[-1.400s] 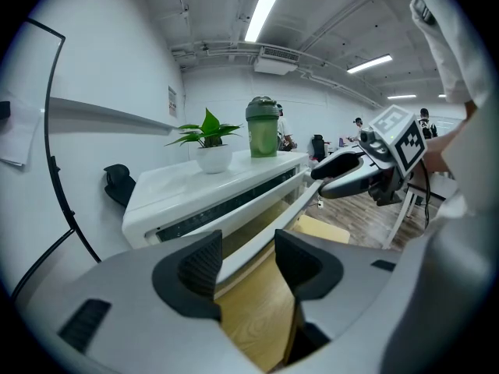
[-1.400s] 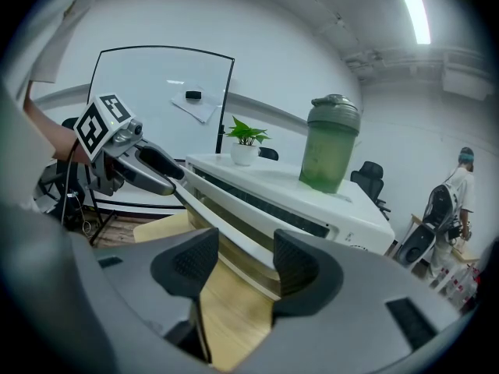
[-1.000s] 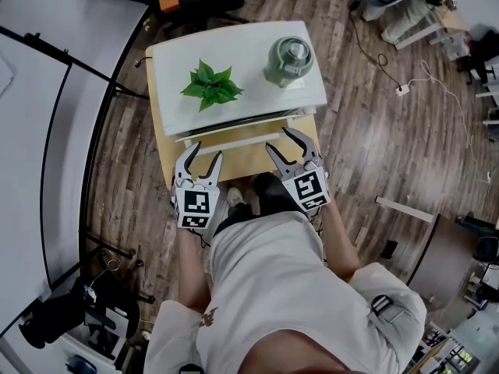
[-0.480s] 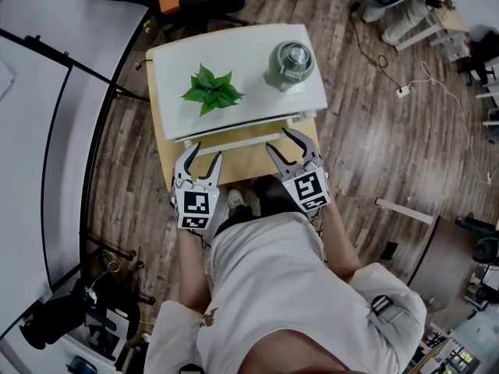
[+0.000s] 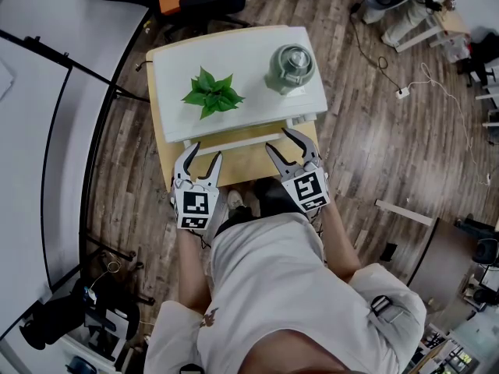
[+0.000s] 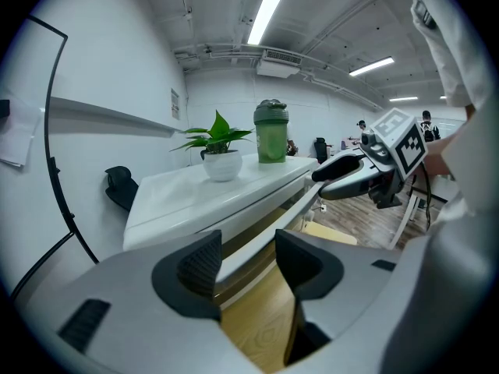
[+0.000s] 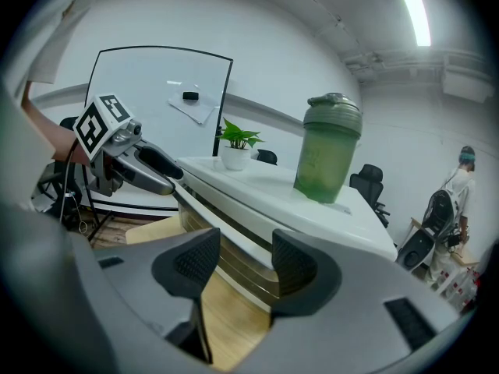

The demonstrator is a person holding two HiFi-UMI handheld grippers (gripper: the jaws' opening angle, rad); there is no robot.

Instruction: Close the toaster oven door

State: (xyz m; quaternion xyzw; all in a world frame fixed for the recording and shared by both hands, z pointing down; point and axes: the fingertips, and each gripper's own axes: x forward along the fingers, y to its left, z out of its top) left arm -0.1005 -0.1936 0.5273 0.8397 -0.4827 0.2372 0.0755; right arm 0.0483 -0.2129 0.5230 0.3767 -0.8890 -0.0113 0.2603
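From above, the white toaster oven [image 5: 257, 92] sits on a small wooden bench [image 5: 249, 164], with a potted plant [image 5: 210, 88] and a green shaker bottle [image 5: 290, 65] on its top. The left gripper [image 5: 204, 153] and right gripper [image 5: 277, 137] both reach the front edge. From this height, though, the toaster oven door [image 5: 234, 133] is only a thin pale strip.

The gripper views show more. The white door handle [image 6: 249, 252] runs between each pair of jaws. Both pairs are narrowed onto it with their pads against the bar, one near each end. Amber door glass shows beneath the handle. The door stands close to upright, but I cannot tell whether it is fully shut.

The right gripper view alone shows a whiteboard [image 7: 164, 100] and a distant person [image 7: 461, 179]. The person's torso [image 5: 273, 287] hides the near bench edge in the head view. Bare wood lies between the grippers, and open plank floor [image 5: 374, 154] lies to the right, crossed by a cable [image 5: 374, 53].
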